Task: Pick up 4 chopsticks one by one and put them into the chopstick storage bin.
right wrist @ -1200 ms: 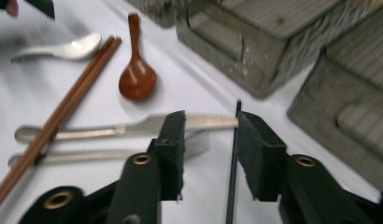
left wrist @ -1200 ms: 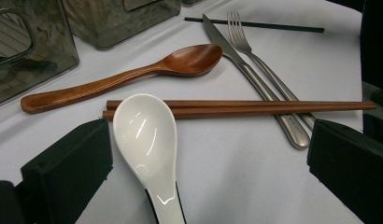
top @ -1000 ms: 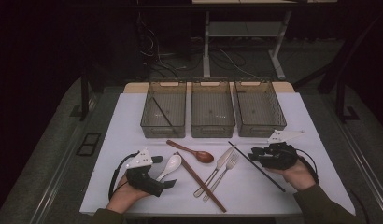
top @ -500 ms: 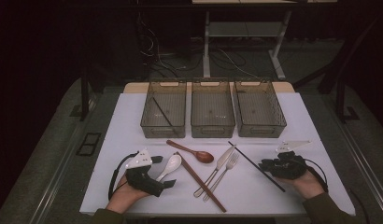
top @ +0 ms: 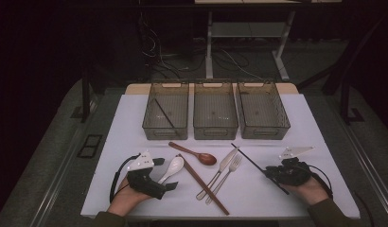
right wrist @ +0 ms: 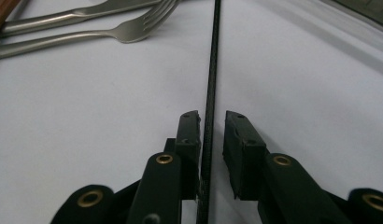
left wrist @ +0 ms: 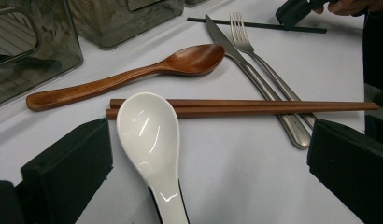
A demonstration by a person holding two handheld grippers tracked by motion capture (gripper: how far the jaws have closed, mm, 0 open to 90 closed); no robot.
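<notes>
Right hand: comes in from the bottom right of the high view, low over the bench [top: 135,113], wrist near the front edge, the right gripper [top: 272,174] aimed left along the surface.
Right fingers: narrow gap, one each side of the black chopstick [right wrist: 209,93]; they have just been closing; the left finger [right wrist: 187,133] is just beside the stick, the other stands a little off; not clamped.
Black chopstick: lies flat on the bench, running from the gripper up and left toward the bins [top: 215,111]; its far end is near the fork [top: 224,178] and knife [top: 219,171].
Left hand: enters at the bottom left, palm down, resting near the front edge; the left gripper [top: 167,172] points right.
Left fingers: wide apart, one finger [left wrist: 68,168] beside the bowl of the white spoon [left wrist: 150,140], the other well off to the side; nothing clamped.
White spoon: flat on the bench, bowl toward the brown chopsticks [left wrist: 236,107], its tip over their ends.
Wooden spoon: [left wrist: 129,74] lies beyond the chopsticks, apart from both grippers.
Left bin: holds one dark stick [top: 163,113].
</notes>
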